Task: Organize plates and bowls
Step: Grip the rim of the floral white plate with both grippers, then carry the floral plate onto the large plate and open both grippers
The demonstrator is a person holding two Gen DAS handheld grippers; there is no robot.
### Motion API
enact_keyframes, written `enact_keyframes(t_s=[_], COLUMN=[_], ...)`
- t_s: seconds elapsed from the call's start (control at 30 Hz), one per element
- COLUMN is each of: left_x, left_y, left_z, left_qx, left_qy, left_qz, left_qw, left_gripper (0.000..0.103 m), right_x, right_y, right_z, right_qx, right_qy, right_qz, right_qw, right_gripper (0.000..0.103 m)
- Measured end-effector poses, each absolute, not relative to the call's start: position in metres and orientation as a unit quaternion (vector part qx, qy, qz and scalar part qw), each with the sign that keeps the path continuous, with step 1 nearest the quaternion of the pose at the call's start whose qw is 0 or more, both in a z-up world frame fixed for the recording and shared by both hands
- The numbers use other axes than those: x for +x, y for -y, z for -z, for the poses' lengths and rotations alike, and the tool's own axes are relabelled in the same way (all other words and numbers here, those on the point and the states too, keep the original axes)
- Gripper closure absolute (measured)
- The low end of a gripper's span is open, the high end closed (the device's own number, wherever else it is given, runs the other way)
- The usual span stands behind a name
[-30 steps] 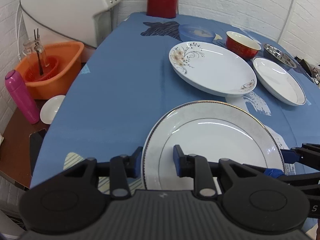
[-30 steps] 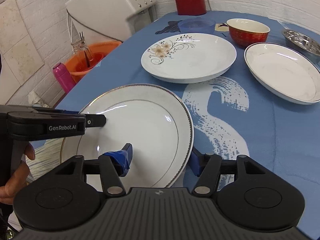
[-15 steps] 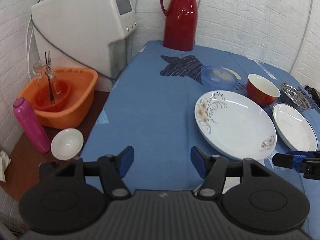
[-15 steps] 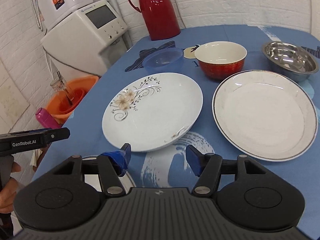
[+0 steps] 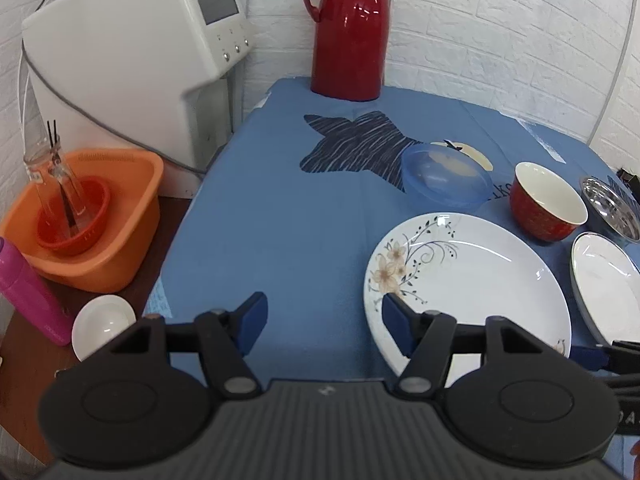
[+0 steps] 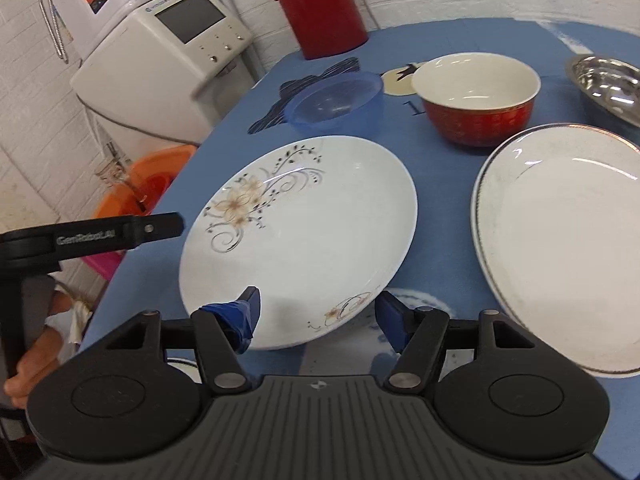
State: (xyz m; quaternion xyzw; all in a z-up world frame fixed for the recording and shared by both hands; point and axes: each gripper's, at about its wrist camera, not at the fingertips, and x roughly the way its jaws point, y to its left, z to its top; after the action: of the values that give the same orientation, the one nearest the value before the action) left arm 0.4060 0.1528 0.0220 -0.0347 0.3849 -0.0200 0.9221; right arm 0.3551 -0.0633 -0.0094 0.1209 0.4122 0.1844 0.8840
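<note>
Nearest, both black two-finger grippers hang over the blue tablecloth (image 5: pixel 280 220) with their blue-padded fingers spread apart and grasping nothing: the left gripper (image 5: pixel 322 320) over bare cloth beside the plate's left edge, the right gripper (image 6: pixel 318 320) at the near rim of the white round plate with a flower pattern (image 6: pixel 312 232). Just right of that plate lies a white plate with a thin dark rim (image 6: pixel 568 240), not touching it. Behind these stand a translucent blue plastic bowl (image 6: pixel 336 102), a red bowl with a white inside (image 6: pixel 476 96) and a shiny steel bowl (image 6: pixel 604 82) in a row. Farthest, a tall red thermos jug (image 5: pixel 348 28) stands by the white brick wall.
</note>
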Motion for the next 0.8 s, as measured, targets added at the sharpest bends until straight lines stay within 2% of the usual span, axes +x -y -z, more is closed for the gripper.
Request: enact_keyframes(t_s=[0.3, 0.5, 0.63, 0.7, 0.77, 0.8], left_x=[0.438, 0.448, 0.449, 0.449, 0.447, 0.446], left_y=[-0.131, -0.13, -0.125, -0.124, -0.124, -0.123], left_z=[-0.005, 0.009, 0.011, 0.011, 0.01, 0.008], left_qx=[-0.04, -0.052, -0.043, -0.04, -0.044, -0.047], left_qy=[-0.414, -0.434, -0.427, -0.426, -0.424, -0.426], left_qz=[0.044, 0.054, 0.054, 0.054, 0.063, 0.068], left_qw=[0.909, 0.898, 0.901, 0.902, 0.903, 0.901], left_gripper=[0.038, 0.038, 0.039, 0.042, 0.059, 0.073], right_x=[0.393, 0.398, 0.397, 0.395, 0.392, 0.39], right_y=[0.055, 0.04, 0.041, 0.042, 0.045, 0.047], right_z=[0.015, 0.019, 0.021, 0.022, 0.023, 0.023], right_qx=[0.083, -0.008, -0.008, -0.012, -0.013, -0.012], right_qy=[-0.389, -0.377, -0.368, -0.362, -0.354, -0.351], right_qz=[-0.115, -0.117, -0.118, -0.13, -0.134, -0.137], right_qw=[0.91, 0.919, 0.922, 0.923, 0.925, 0.926], right_gripper=[0.052, 0.048, 0.045, 0.045, 0.052, 0.057])
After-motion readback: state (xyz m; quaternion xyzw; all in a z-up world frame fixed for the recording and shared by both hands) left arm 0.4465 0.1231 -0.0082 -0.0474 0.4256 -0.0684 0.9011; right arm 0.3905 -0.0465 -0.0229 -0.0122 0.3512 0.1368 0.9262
